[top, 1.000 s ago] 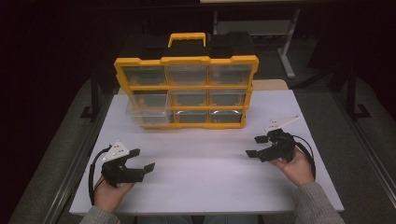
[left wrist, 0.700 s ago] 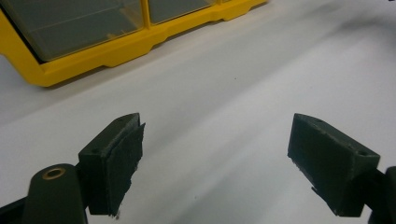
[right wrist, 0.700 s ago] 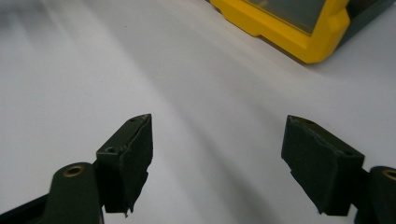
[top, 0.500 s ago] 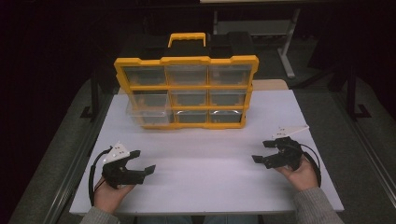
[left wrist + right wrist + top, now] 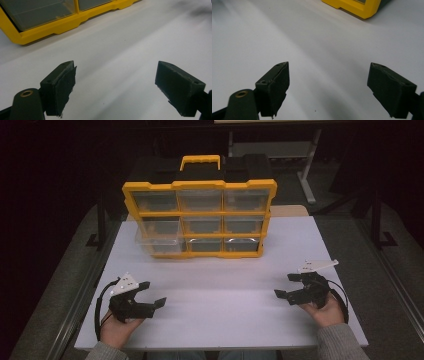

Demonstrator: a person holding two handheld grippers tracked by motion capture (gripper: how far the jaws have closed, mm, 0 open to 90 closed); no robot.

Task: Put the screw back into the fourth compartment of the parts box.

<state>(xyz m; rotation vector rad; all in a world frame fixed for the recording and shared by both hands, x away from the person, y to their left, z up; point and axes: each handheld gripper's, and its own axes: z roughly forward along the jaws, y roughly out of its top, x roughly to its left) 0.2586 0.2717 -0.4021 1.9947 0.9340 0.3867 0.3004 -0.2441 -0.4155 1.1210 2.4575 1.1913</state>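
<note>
Flanking bare table (image 5: 220,290): grippers; organizer (image 5: 200,217) behind.

There is one yellow box (image 5: 199,219) with nine little drawers (image 5: 201,201) on one white table (image 5: 225,305), and two grippers (image 5: 152,292) (image 5: 283,285).

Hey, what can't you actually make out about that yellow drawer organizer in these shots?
- Drawer contents: in the high view the organizer is too far off and its drawer fronts too cloudy.
- Most of the organizer: cut off by the top edge in the left gripper view and the right gripper view.
</note>
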